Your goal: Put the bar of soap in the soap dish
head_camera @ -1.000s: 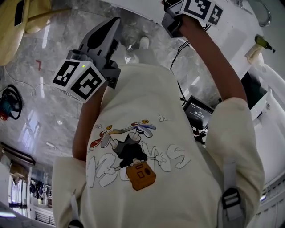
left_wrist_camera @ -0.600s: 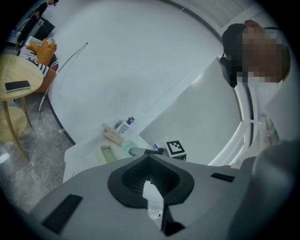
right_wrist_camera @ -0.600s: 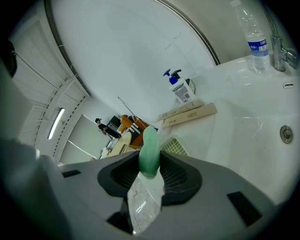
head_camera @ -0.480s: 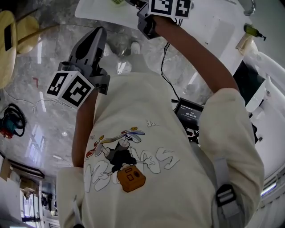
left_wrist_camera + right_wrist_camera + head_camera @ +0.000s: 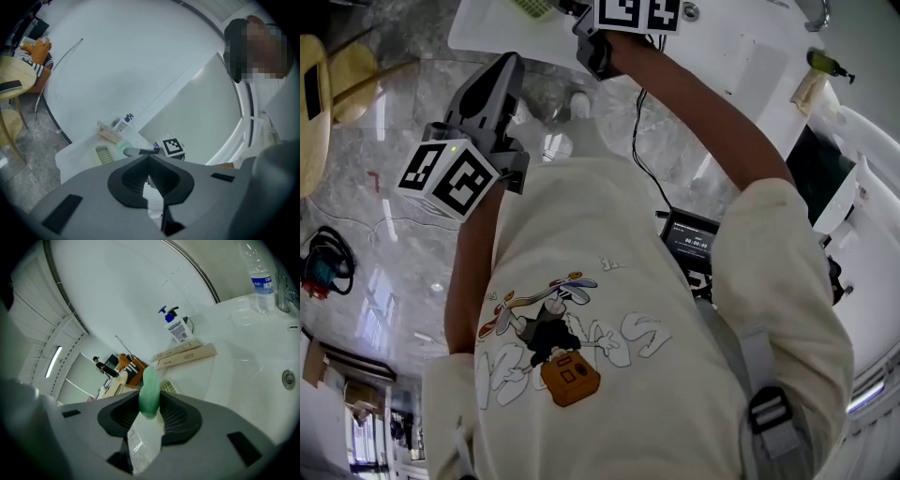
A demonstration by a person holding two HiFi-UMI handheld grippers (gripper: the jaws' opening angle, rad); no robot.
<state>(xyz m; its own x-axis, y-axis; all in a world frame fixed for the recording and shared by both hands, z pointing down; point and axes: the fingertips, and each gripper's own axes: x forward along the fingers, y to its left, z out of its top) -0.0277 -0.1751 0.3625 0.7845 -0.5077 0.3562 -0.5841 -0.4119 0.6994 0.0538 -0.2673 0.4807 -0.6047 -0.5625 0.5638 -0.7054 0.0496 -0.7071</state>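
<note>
In the right gripper view my right gripper point(image 5: 150, 404) is shut on a green bar of soap point(image 5: 150, 387), which stands on edge between the pads. Just beyond it lies the pale green ribbed soap dish point(image 5: 169, 387) on the white counter point(image 5: 234, 362). The head view shows only this gripper's marker cube point(image 5: 637, 13) at the top edge, with the dish point(image 5: 532, 7) to its left. My left gripper point(image 5: 508, 64) hangs over the marble floor, short of the counter, shut and empty point(image 5: 150, 177). Its view shows the dish point(image 5: 105, 154) ahead.
A pump bottle point(image 5: 177, 327) and flat cardboard boxes point(image 5: 187, 354) stand behind the dish against the wall. A water bottle point(image 5: 259, 280) and a tap are at the far right by the sink basin point(image 5: 276, 357). A round wooden table point(image 5: 319, 94) stands left.
The right gripper has moved left across the head view, further over the white counter, and the soap dish has come into sight at the top edge. The left gripper has crept towards the counter.
</note>
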